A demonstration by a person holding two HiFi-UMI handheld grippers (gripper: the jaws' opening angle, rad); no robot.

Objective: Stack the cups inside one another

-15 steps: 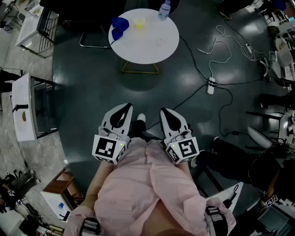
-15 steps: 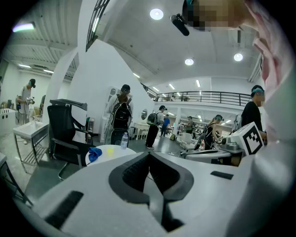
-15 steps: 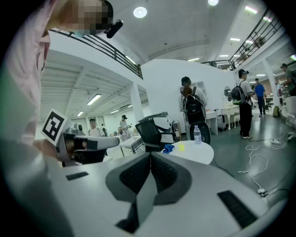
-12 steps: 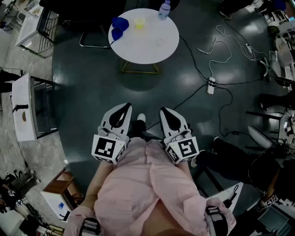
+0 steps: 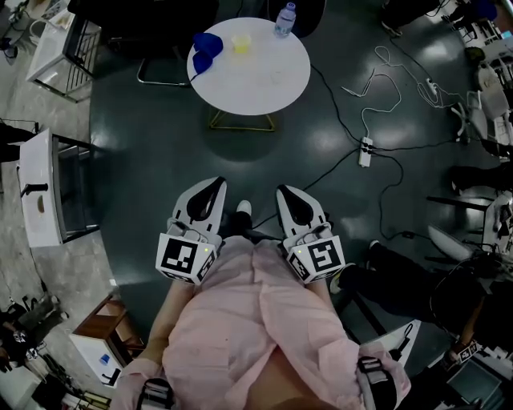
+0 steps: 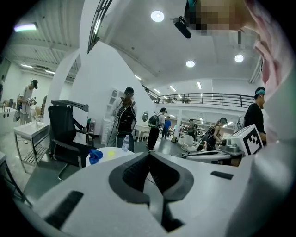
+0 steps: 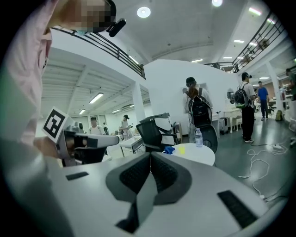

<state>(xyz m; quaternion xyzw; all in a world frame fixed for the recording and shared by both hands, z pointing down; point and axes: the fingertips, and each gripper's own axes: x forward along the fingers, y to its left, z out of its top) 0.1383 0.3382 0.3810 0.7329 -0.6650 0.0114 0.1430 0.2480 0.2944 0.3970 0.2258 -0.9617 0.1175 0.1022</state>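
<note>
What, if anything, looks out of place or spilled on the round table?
Nothing spilled or broken shows. The blue cups sit at the round table's left edge, apparently tipped over; the yellow cup and bottle stand upright.

Blue cups (image 5: 208, 42), yellow cup (image 5: 241, 43)

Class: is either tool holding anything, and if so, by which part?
Nothing is held. The left tool and right tool are both shut and empty, away from the cups on the table.
</note>
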